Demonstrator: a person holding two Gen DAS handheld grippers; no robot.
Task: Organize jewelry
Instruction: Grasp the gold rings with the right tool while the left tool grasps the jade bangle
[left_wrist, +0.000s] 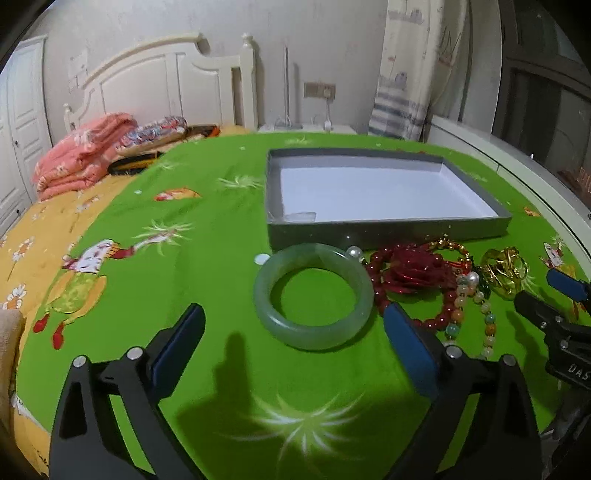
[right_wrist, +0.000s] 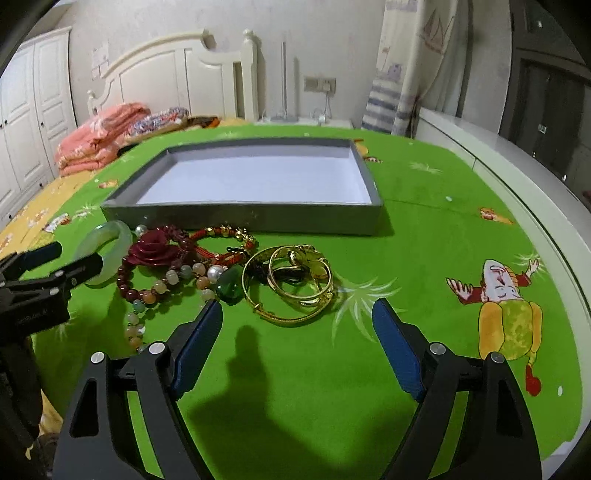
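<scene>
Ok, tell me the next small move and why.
Probably ease the left gripper forward and close on the green bangle. Its jaws are open, the bangle lies right ahead, apart from the tangled pile, and the grey box behind holds no jewelry yet.

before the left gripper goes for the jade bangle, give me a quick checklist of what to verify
1. Left gripper open: ok, jaws spread wider than the bangle.
2. Bangle lined up: ok, it lies flat on the green cloth, ahead and between the fingers.
3. Bangle free of other pieces: cannot tell, the red beads sit right against its right edge.
4. Tray ready: ok, open just behind the bangle, nearly empty; a small clear thing lies in its near left corner.
5. Right gripper out of the way: ok, open, empty, off to the right near the gold bangles.
</scene>
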